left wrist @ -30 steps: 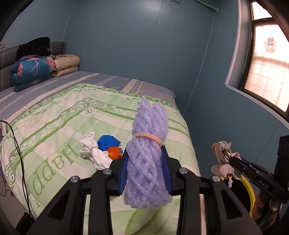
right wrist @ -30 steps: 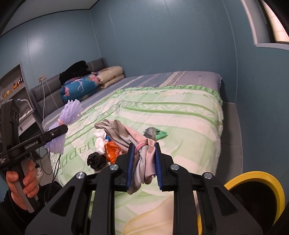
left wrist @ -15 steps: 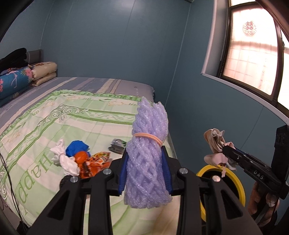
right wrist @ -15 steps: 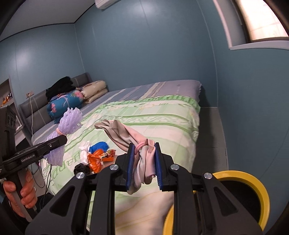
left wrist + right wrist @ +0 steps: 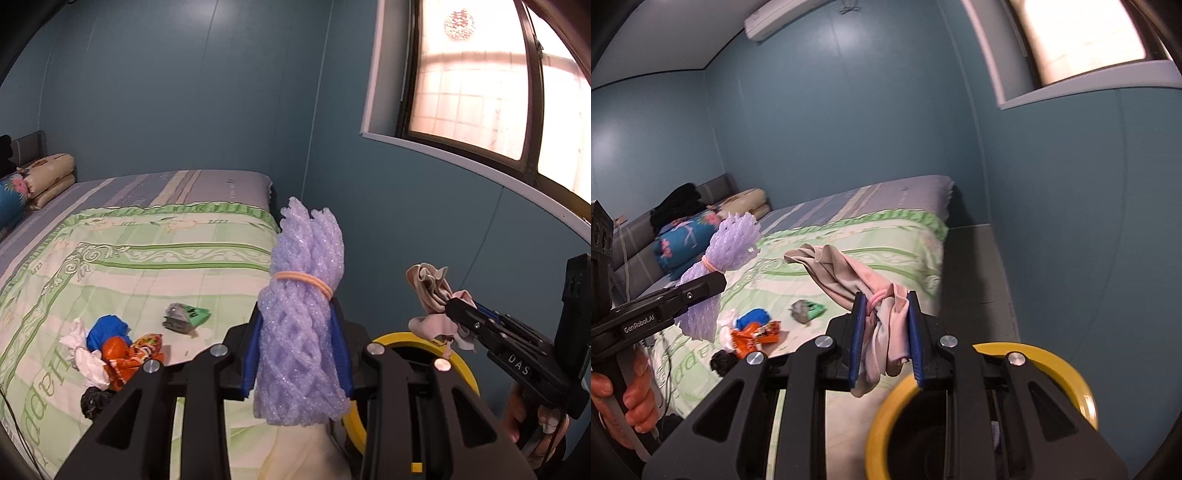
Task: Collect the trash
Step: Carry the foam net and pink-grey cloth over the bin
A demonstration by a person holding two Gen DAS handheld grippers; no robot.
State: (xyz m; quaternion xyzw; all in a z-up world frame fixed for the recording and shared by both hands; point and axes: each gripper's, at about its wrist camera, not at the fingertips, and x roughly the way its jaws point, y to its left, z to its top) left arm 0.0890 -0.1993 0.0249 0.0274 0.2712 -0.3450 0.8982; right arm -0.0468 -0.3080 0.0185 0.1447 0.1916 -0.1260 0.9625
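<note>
My left fingers clenched the purple foam netting, my right fingers the pink cloth — neither in the yellow-rimmed bin yet, and wrappers remained on the bed.

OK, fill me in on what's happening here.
A person is clearing trash off a bed, a handheld gripper in each hand. The left gripper is clamped on a bundle of purple foam netting; the right gripper is clamped on a pinkish cloth. Both hang near a yellow-rimmed bin beside the bed. Neither is dropped yet. More trash lies on the green bedspread.
</note>
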